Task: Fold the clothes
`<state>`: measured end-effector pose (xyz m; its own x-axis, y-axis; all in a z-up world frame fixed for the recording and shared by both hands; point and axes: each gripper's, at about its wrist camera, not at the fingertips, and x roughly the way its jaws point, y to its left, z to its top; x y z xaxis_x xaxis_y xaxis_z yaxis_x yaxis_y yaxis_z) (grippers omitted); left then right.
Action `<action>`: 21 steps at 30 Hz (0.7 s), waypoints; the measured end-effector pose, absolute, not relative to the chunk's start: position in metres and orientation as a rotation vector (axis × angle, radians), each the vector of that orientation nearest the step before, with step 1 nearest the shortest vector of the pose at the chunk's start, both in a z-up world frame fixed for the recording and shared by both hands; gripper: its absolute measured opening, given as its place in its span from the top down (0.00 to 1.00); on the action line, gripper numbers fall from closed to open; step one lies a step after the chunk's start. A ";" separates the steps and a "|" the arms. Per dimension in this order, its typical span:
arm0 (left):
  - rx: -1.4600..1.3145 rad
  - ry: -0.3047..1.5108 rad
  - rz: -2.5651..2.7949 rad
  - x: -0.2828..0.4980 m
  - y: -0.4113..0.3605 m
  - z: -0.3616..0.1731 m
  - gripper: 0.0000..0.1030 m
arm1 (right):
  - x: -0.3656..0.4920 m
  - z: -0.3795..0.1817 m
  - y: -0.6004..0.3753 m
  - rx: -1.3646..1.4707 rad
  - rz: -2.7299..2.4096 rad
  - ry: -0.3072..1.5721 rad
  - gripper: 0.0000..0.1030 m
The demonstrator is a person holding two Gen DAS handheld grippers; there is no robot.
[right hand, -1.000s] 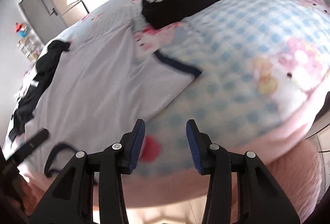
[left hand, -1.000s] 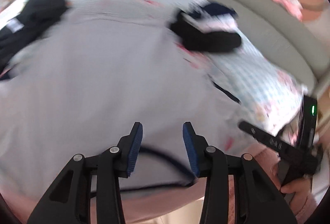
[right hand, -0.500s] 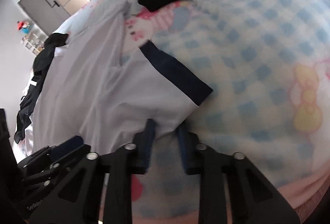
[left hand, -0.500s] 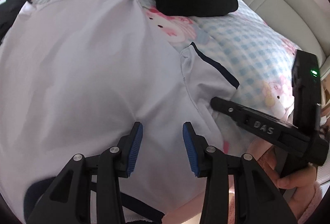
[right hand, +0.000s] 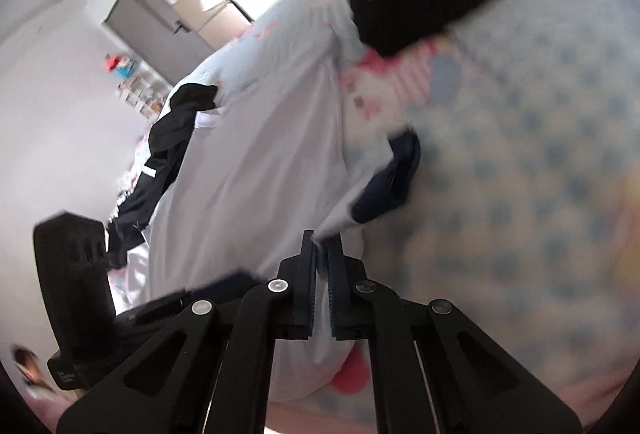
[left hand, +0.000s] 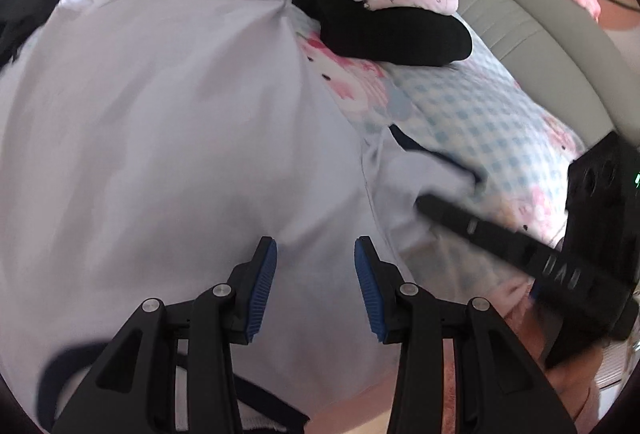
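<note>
- Right gripper [right hand: 322, 254] jaws just closed, now pinching white shirt [left hand: 180, 154] sleeve hem near bed [left hand: 480, 114] front edge.
- Left gripper [left hand: 316, 254] released, hovering over shirt body.
- Folded stack [left hand: 392, 10] near headboard.

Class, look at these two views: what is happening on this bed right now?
A person with a tool in each hand is folding a white shirt spread on the bed. The right tool has just closed on the shirt's sleeve. The left tool hangs open over the shirt. Folded clothes sit stacked nearby.

Shirt [left hand: 180, 134] spread on bed [left hand: 480, 122] (folded pile [left hand: 392, 14] behind, right).
</note>
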<state>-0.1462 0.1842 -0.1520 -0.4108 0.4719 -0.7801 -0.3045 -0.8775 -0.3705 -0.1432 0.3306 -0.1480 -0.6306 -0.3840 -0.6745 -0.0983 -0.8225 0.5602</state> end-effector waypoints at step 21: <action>-1.289 0.115 2.128 -0.155 0.318 -0.138 0.56 | -0.094 -0.150 0.402 1.428 -2.835 -1.070 0.86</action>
<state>-0.1549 0.3183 -0.1377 -0.3143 0.4753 -0.8218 -0.5608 -0.7914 -0.2433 -0.0939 0.4019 -0.1500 -0.6187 -0.0941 -0.7800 -0.4447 -0.7765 0.4464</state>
